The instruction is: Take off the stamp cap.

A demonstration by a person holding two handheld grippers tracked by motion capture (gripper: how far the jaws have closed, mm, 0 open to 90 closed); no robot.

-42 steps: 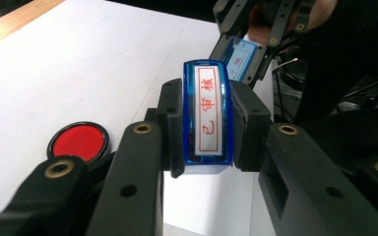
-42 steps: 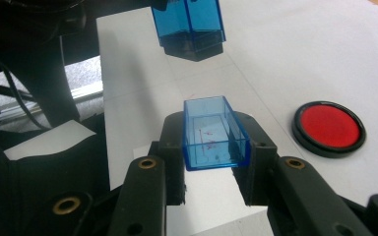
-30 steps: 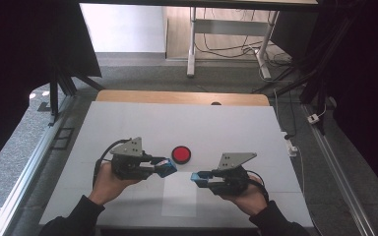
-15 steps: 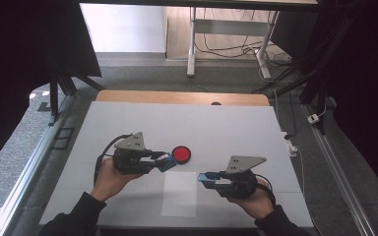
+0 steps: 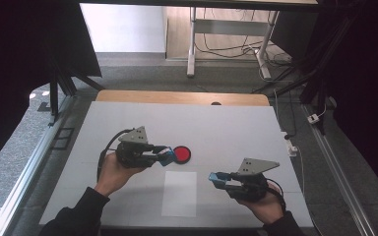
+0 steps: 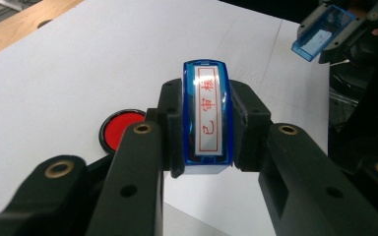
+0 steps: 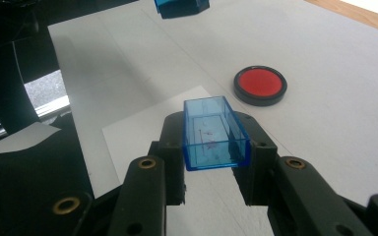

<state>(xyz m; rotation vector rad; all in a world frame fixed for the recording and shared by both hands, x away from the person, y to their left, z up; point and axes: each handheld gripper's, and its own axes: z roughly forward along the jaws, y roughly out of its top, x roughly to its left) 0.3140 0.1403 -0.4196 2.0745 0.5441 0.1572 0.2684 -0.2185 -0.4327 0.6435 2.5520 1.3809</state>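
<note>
My left gripper (image 5: 163,156) is shut on a blue stamp (image 6: 207,115), whose white face with red characters points away from the gripper's camera. The stamp hangs just left of a round red ink pad (image 5: 181,154) in a black rim, close above the table. My right gripper (image 5: 217,179) is shut on the stamp's clear blue cap (image 7: 214,132), open side up, over the right edge of a white paper sheet (image 5: 179,194). The two grippers point at each other with a gap between them. The cap (image 6: 320,34) also shows far off in the left gripper view.
The white table top (image 5: 226,128) stretches beyond the ink pad to a wooden strip (image 5: 177,97) at the far edge. Metal rails run along both sides of the table. A desk frame and cables stand on the floor behind.
The right gripper has drawn away to the right with the cap, widening the gap to the stamp. The left gripper has edged slightly up the table beside the ink pad.
</note>
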